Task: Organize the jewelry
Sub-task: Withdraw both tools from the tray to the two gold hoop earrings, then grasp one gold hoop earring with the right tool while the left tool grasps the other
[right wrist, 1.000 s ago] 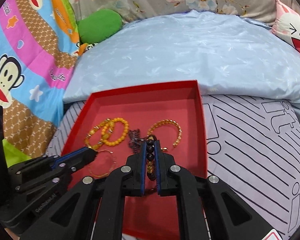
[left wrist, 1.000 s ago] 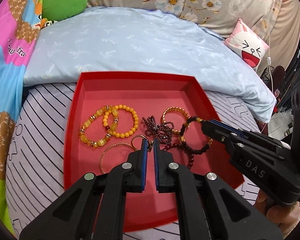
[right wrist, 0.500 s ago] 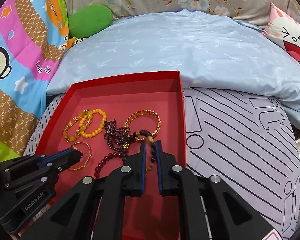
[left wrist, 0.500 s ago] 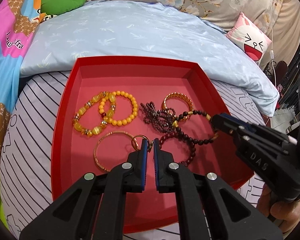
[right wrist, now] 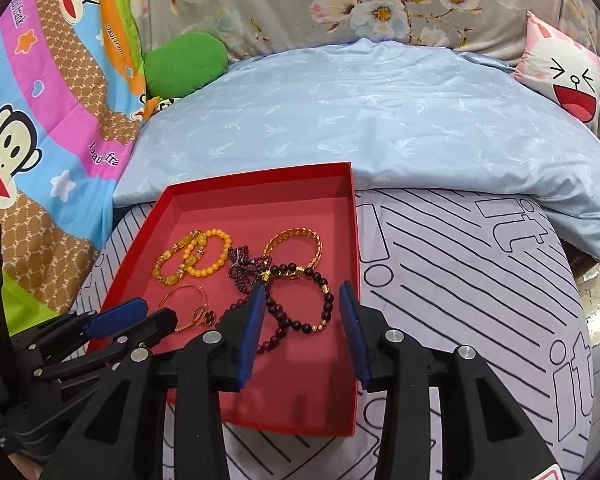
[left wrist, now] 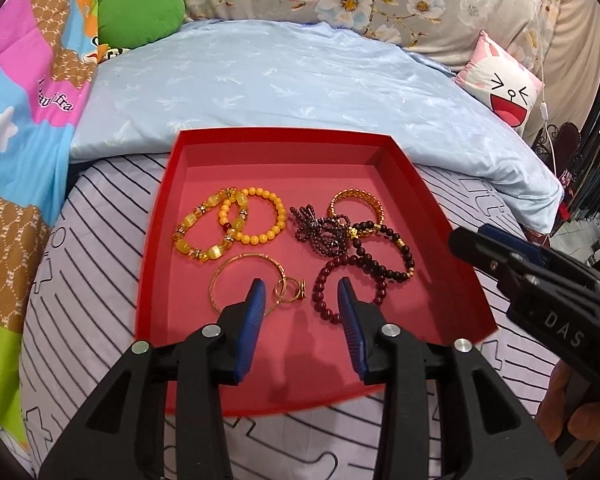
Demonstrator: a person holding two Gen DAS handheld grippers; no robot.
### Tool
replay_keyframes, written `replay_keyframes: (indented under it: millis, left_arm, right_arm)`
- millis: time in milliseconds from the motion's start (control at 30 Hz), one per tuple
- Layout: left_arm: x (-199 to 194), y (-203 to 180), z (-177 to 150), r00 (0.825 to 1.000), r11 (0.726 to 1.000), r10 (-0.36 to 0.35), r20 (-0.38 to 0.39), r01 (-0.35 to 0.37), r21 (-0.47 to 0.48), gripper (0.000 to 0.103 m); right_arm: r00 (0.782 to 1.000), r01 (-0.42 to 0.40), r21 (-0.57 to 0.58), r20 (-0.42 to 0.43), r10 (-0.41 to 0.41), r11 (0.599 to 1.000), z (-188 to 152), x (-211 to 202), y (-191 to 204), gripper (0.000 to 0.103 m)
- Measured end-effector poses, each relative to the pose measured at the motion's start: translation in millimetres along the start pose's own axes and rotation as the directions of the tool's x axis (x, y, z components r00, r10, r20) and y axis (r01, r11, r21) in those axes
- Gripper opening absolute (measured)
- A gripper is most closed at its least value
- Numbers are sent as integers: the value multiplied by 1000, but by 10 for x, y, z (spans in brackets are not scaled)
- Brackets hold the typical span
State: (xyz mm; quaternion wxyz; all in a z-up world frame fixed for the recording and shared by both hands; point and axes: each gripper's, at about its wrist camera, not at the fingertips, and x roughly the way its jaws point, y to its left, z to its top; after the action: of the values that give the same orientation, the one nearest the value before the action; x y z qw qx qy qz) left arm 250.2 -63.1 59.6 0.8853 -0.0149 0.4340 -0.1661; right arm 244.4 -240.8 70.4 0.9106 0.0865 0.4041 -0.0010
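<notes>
A red tray (left wrist: pixel 284 133) sits on the striped bed sheet and holds several pieces. Two yellow bead bracelets (left wrist: pixel 210 234) overlap at its left. Near the front lie a thin gold bangle (left wrist: pixel 236 264) and a gold ring (left wrist: pixel 290 291). A garnet cluster (left wrist: pixel 320 232), a gold cuff (left wrist: pixel 356 199), a black bead bracelet (left wrist: pixel 386 254) and a dark red bead bracelet (left wrist: pixel 332 276) lie to the right. My left gripper (left wrist: pixel 301 283) hovers over the ring, jaws opening, holding nothing. My right gripper (right wrist: pixel 302 286) is above the black bead bracelet (right wrist: pixel 327 300), jaws opening, pads clear of it.
The tray (right wrist: pixel 260 174) lies against a light blue quilt (left wrist: pixel 300 80). A green cushion (left wrist: pixel 140 14), a monkey-print blanket (right wrist: pixel 40 100) and a pink cartoon pillow (left wrist: pixel 504 88) lie around it. Striped sheet (right wrist: pixel 460 280) spreads right of the tray. A hand (left wrist: pixel 572 420) holds the right gripper.
The right gripper let go of the black bead bracelet, which now lies in the tray. Both grippers went from shut to open and drew back a little; the ring lies free.
</notes>
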Motion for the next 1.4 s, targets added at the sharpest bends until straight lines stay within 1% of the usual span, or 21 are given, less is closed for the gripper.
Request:
replay_keyframes:
  millis: [67,200,367,567,800,1000,1067,1400]
  left_arm:
    - [-88,2,-38,1000,1000,0,12,0,-3,40]
    - [-236,7,-113,1000,1000,1,23,-1,-9,40]
    - [-397,-3,-243,999,1000,12,31,-12,-4,40]
    - [-528,-5,-455,1000,1000,13,16,-13,-14,41]
    - [-596,-12,-710,1000,1000,23,-9,-23,-12,41]
    - [-628,-46,-892,999,999,33,-24,-33,-7,41]
    - [-641,-59,-959,999,999,42,-26,-42,-1,41]
    - [-649,-95,-1202,998,999,42,-53,-42,-3,41]
  right_arm:
    - [1000,-7,1,-1,7,1000,-65,-66,17,39]
    - [1000,-22,-2,-7,22,1000,-195,-186,64,39]
    - [1000,-18,-25,-9,17,1000,-362,-345,124,39]
    - [999,-17,-26,-39,16,1000,-613,-480,121,39]
    - [996,-13,-28,-91,10,1000,-963,-544,95,39]
    - [994,7,-51,-110,-12,999,-1202,-576,117,39]
    - [993,7,-55,-117,-14,998,-1255,-579,117,39]
    - [989,4,-52,-145,-12,999,-1469,-538,85,39]
